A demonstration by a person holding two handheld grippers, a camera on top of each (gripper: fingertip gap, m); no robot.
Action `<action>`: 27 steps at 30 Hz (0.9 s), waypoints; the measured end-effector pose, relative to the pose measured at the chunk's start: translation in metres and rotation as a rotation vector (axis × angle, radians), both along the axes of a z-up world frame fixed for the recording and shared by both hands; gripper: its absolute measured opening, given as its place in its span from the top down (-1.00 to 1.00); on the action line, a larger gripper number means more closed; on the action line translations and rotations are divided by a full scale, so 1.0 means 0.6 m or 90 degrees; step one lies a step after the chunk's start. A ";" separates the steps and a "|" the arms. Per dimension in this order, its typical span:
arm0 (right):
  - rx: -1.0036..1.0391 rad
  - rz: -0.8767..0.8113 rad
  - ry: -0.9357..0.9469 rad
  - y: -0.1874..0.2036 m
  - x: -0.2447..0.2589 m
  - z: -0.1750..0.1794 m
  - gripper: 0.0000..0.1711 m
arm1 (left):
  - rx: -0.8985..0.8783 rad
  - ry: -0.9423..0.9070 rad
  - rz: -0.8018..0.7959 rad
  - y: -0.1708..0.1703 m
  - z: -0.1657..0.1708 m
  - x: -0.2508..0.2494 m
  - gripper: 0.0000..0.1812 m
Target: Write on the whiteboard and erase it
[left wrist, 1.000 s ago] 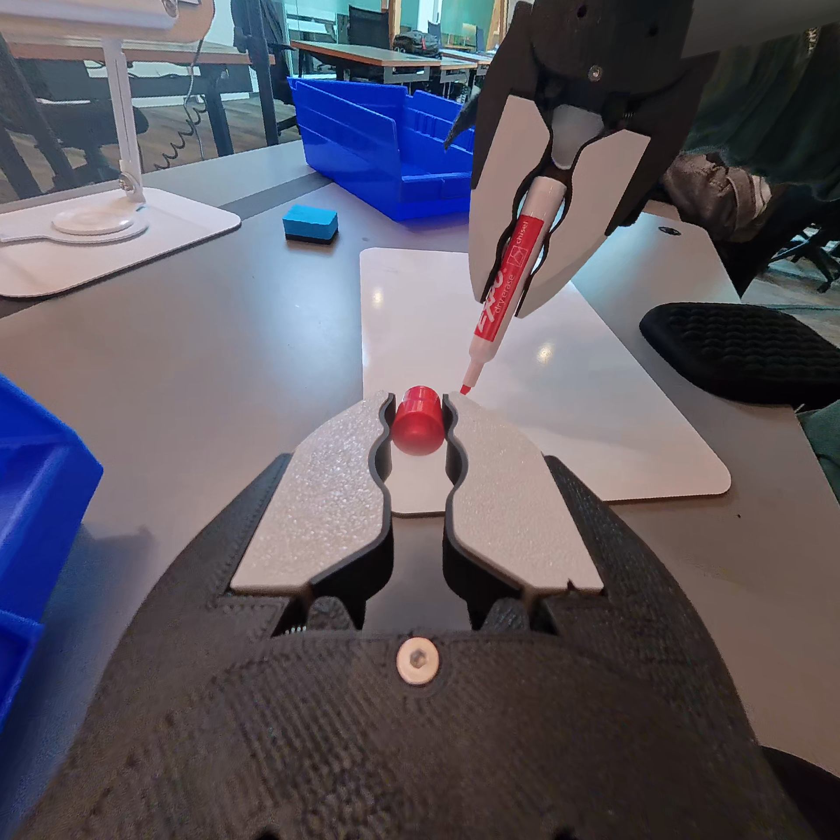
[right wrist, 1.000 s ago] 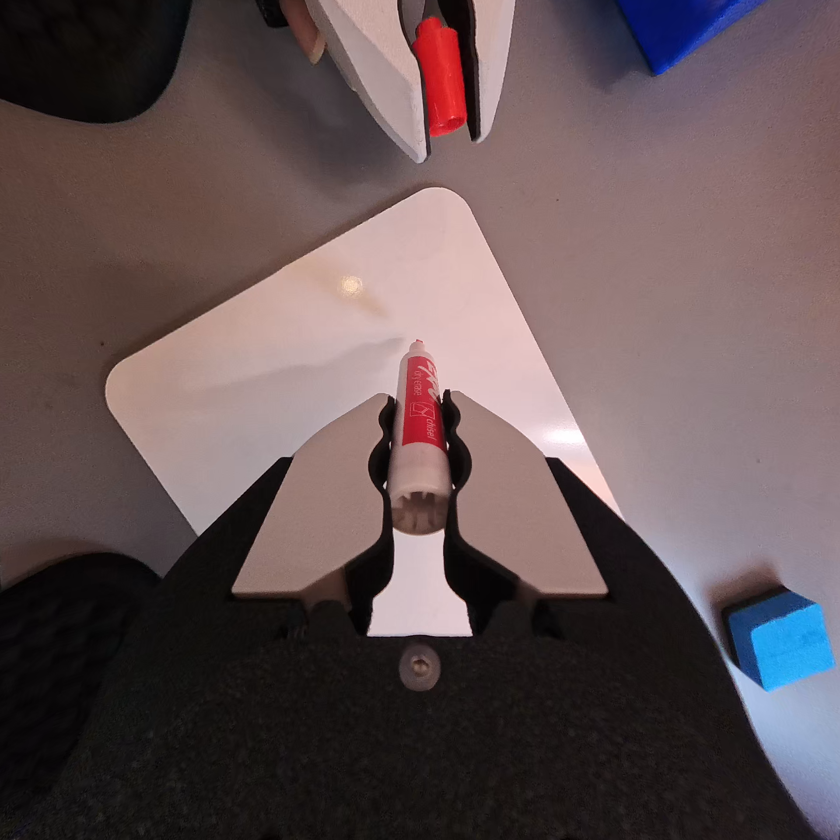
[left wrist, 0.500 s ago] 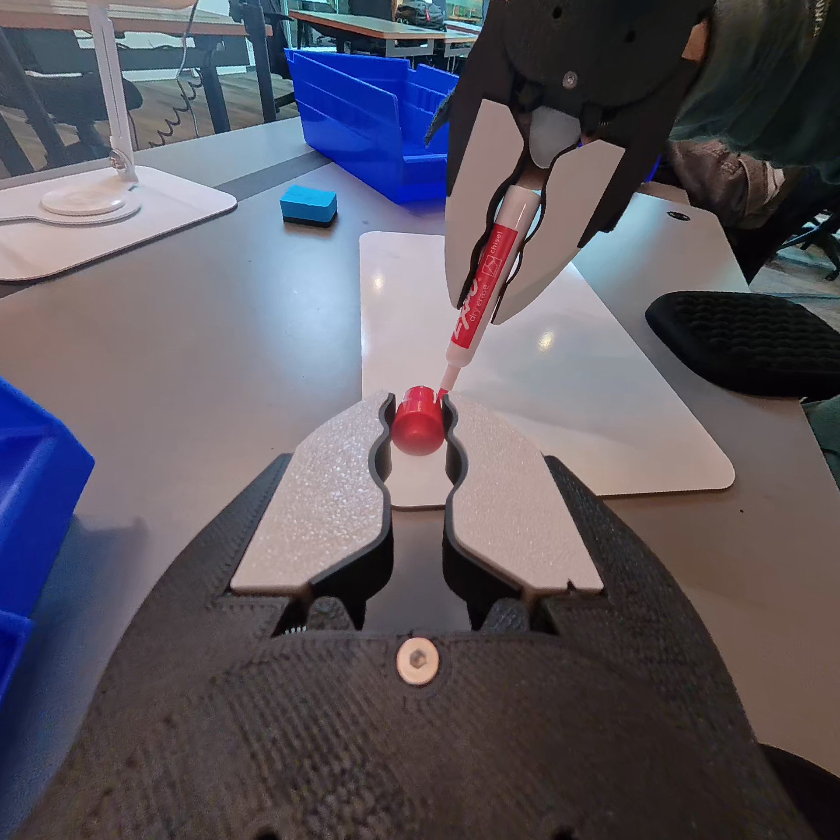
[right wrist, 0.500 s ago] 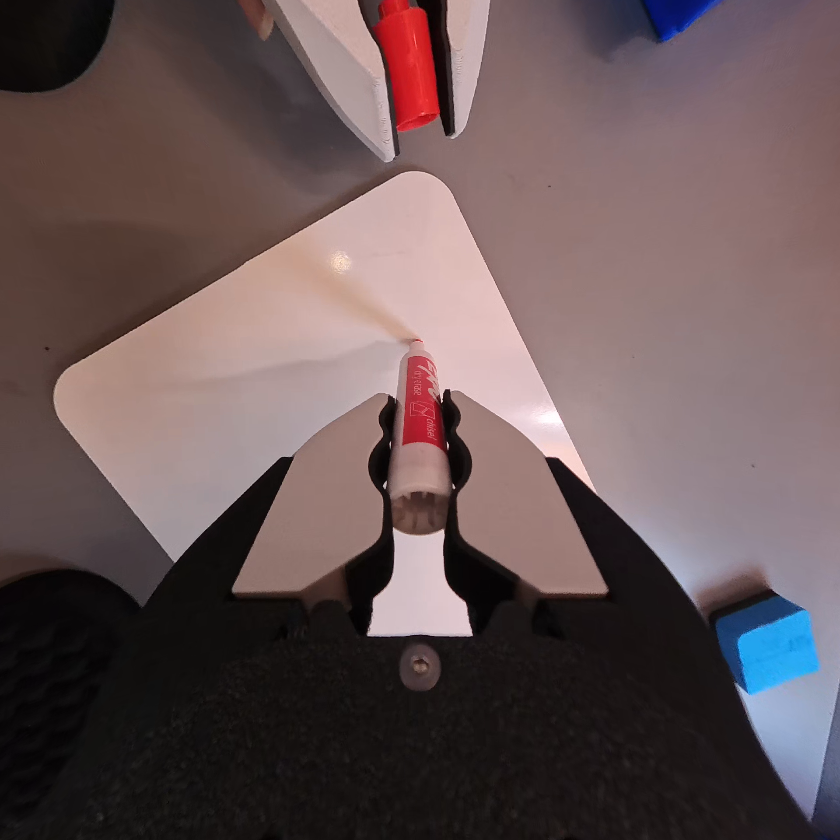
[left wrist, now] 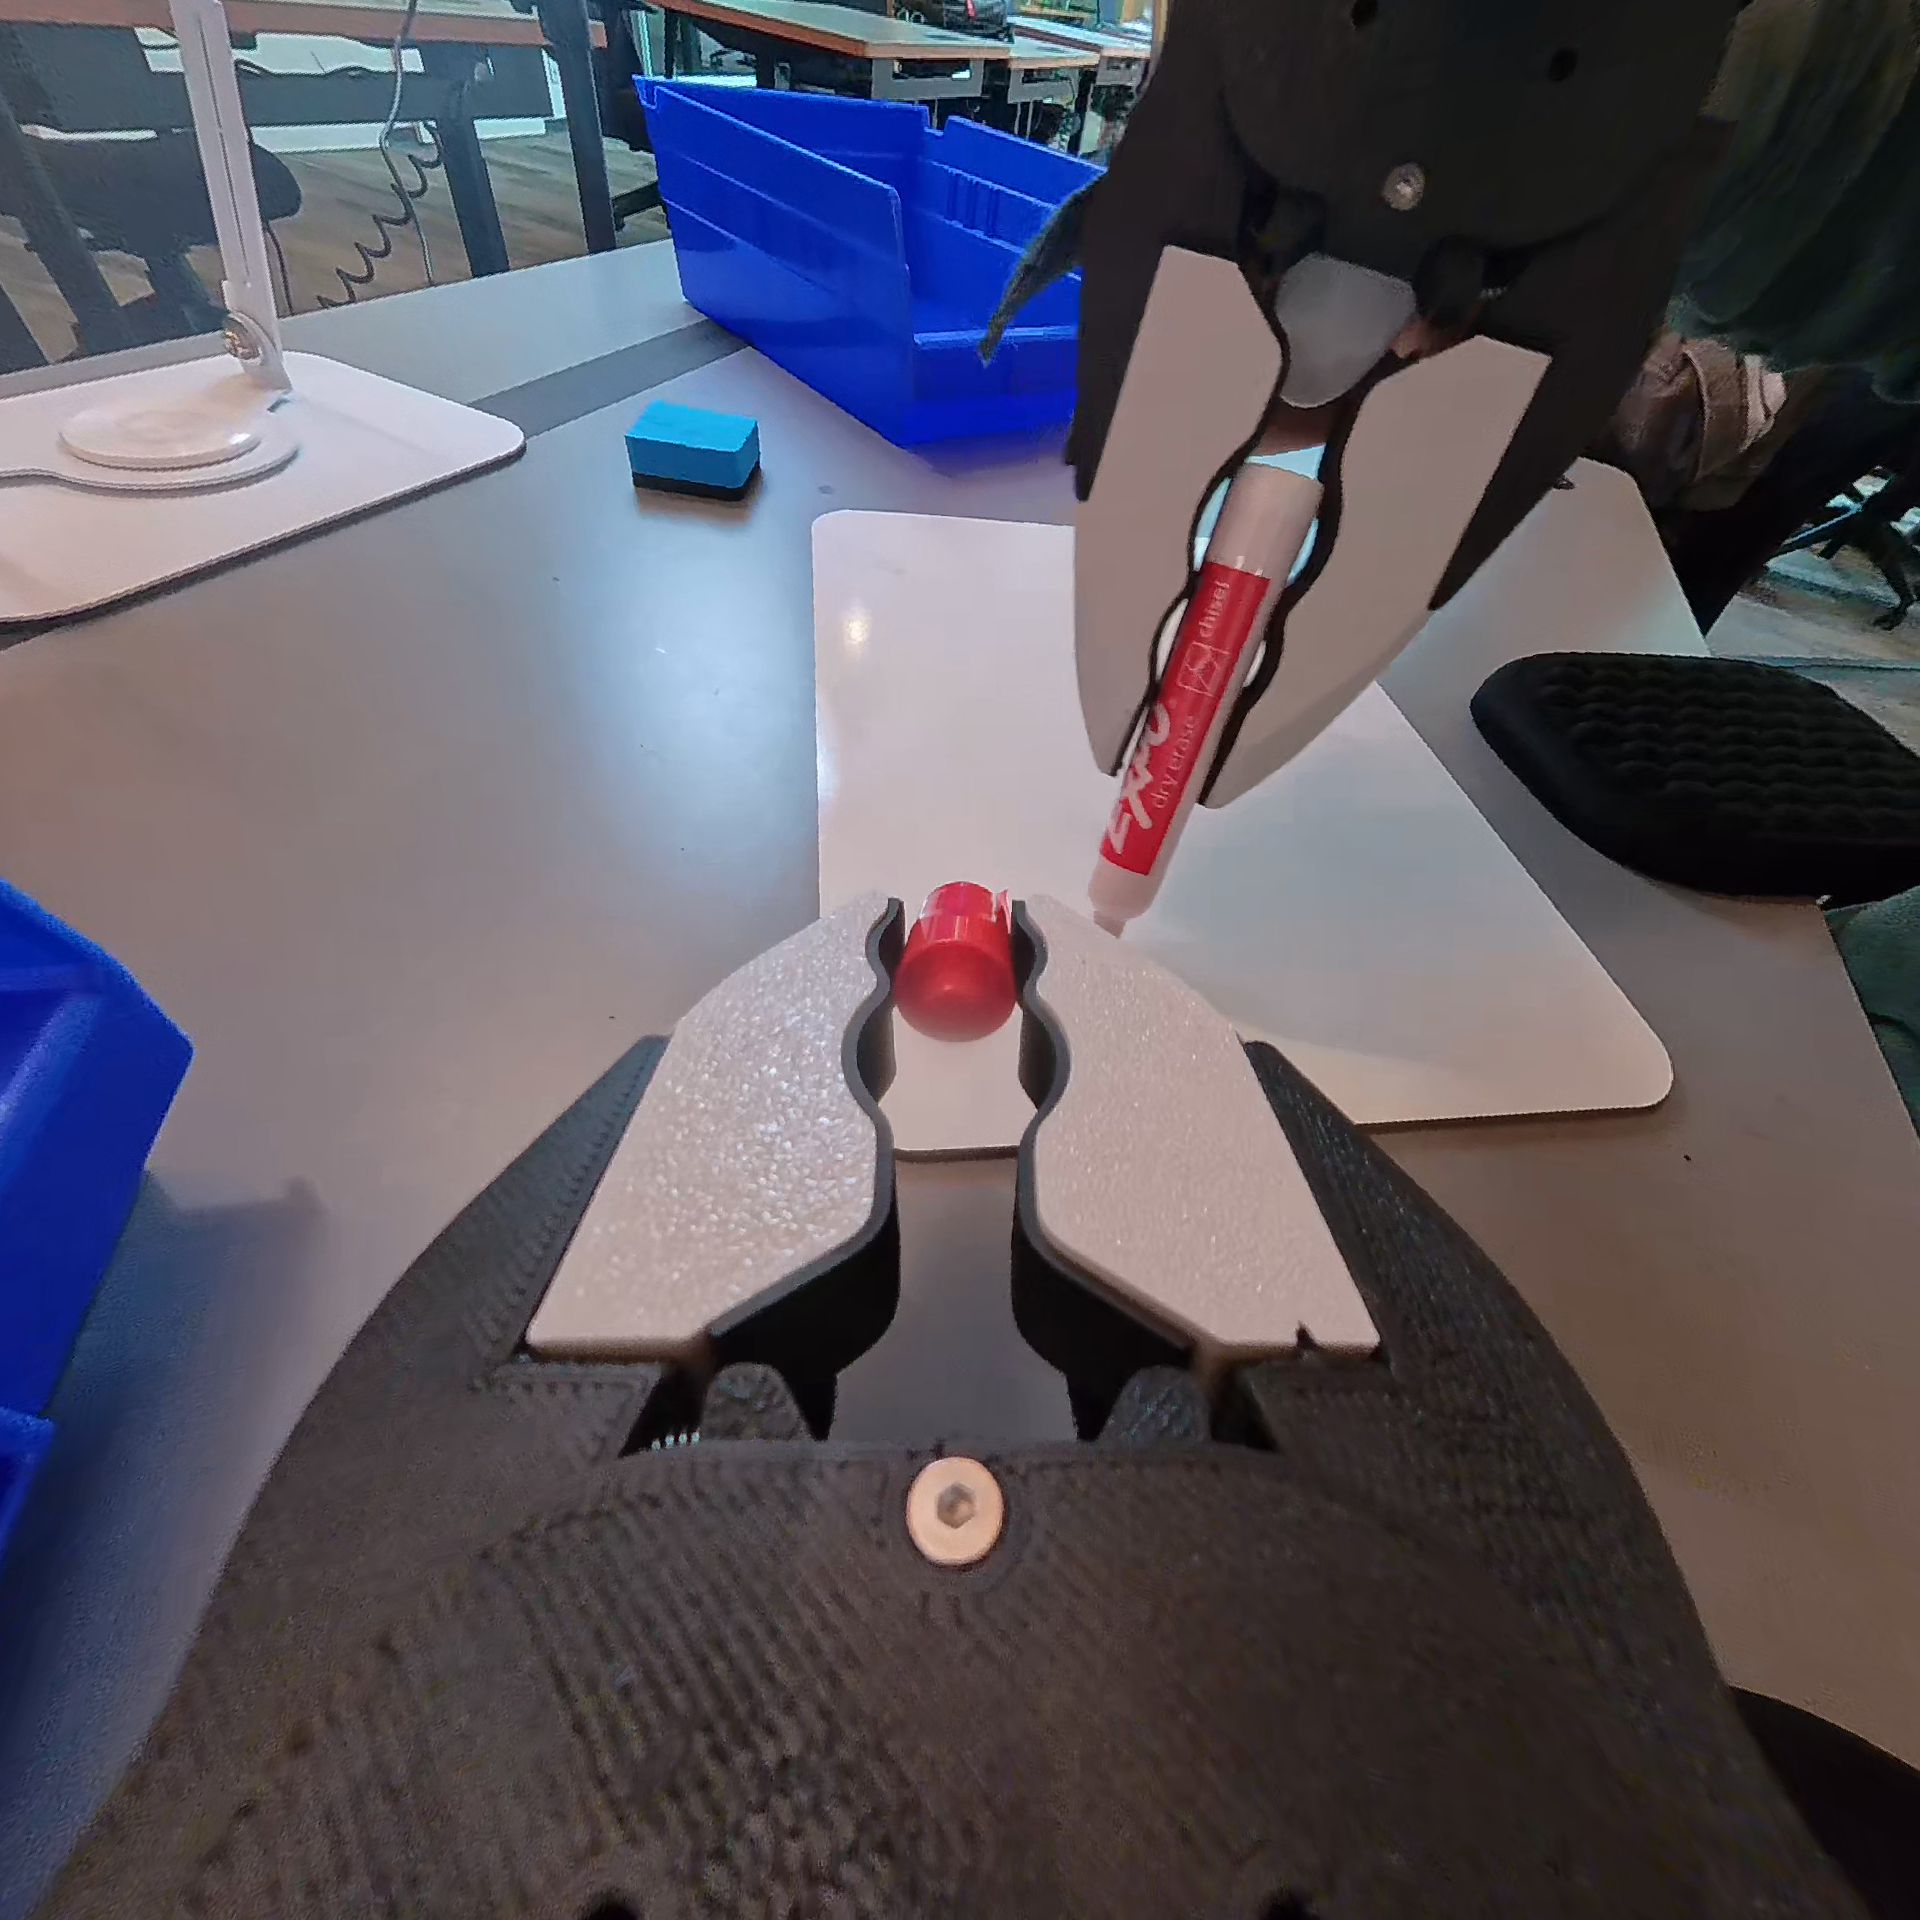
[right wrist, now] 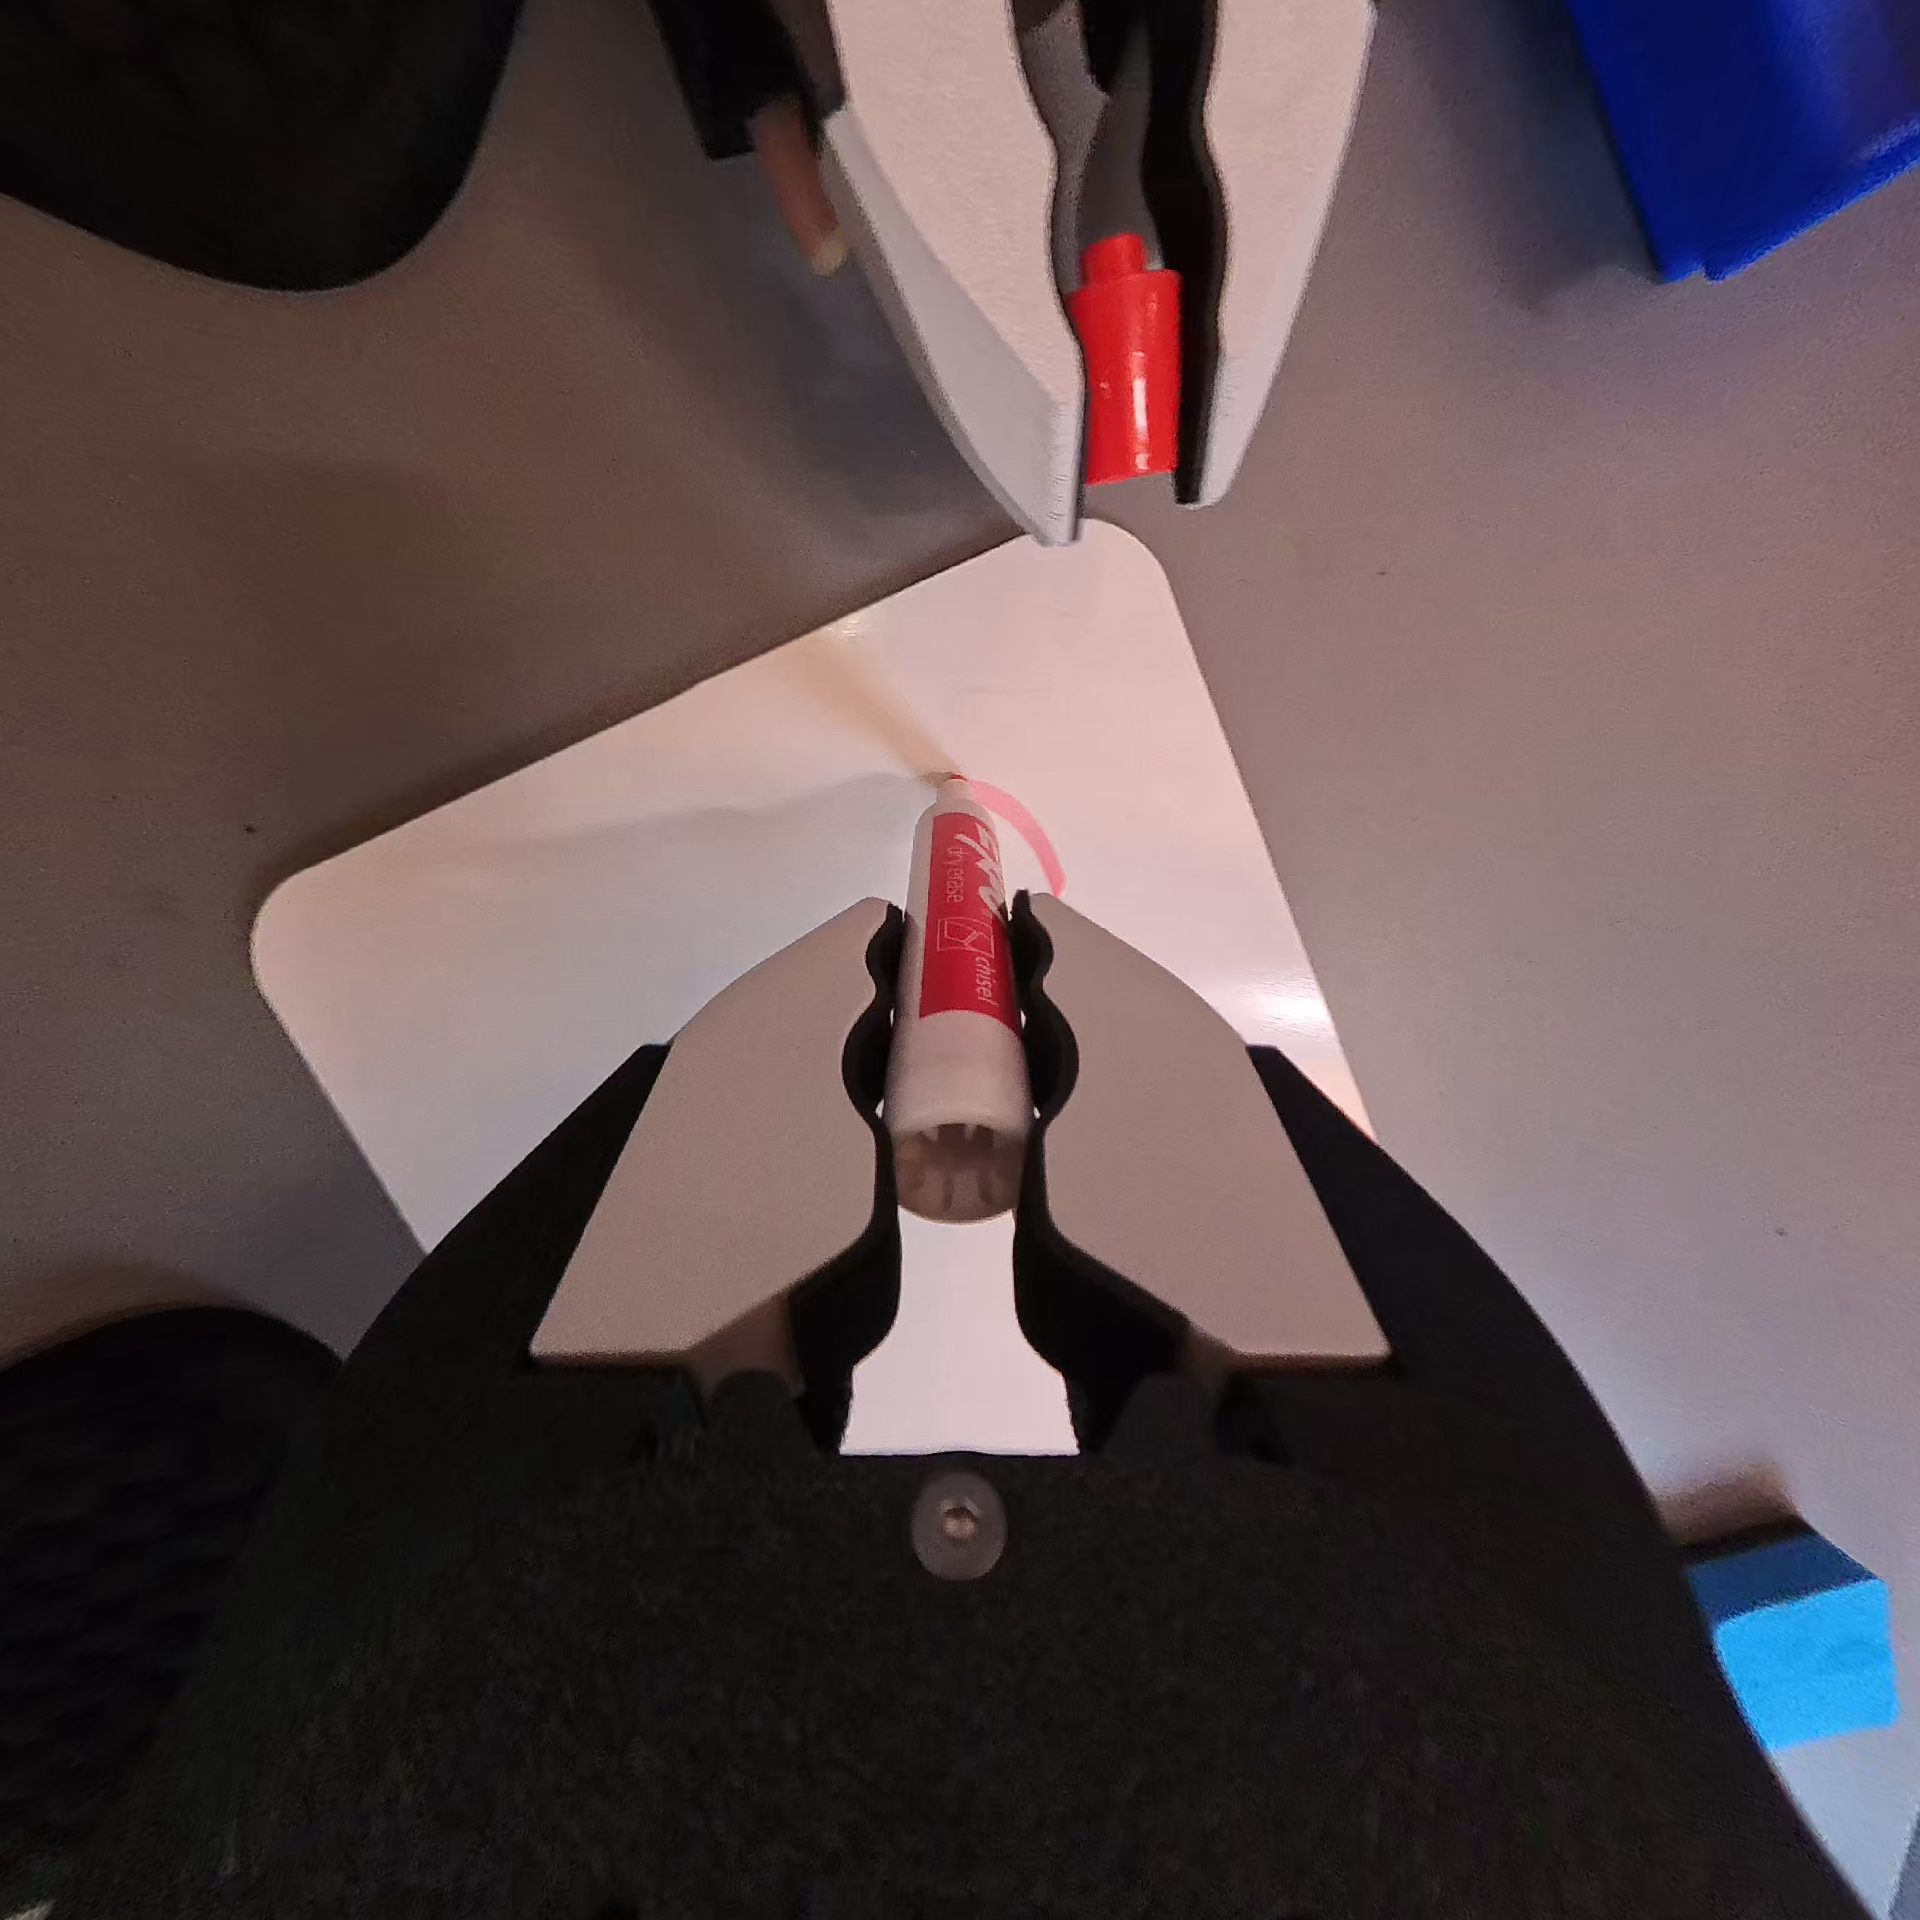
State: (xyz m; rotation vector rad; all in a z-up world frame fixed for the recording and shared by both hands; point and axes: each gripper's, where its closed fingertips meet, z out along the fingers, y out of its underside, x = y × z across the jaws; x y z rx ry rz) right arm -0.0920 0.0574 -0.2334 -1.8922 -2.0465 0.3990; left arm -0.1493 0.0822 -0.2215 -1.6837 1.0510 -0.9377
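Right wrist view: my right fingers (right wrist: 956,914) clamp one red marker (right wrist: 961,966), its tip seemingly touching the one whiteboard (right wrist: 623,935) on the bench (left wrist: 416,779) beside a short red stroke (right wrist: 1023,831). I should keep pressure light and even. My left fingers (left wrist: 954,920) pinch one cap (left wrist: 954,971); one eraser (left wrist: 693,447) waits, two blue bins behind.

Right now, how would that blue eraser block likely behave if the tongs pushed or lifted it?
The eraser block sits flat on its dark base, so it would probably slide, not roll. It looks like foam, so likely light and squashy under the tongs. Low and squat, it seems unlikely to tip on the grey table.
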 end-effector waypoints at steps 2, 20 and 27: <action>-0.007 0.009 -0.004 -0.015 0.002 0.000 0.77 | -0.001 0.001 -0.001 0.000 -0.001 0.000 0.79; 0.022 -0.105 -0.062 0.011 0.140 0.003 0.77 | -0.011 0.000 0.001 0.001 -0.004 0.000 0.79; 0.037 -0.081 -0.036 0.052 0.090 0.002 0.77 | -0.012 0.002 -0.001 0.001 -0.005 0.000 0.79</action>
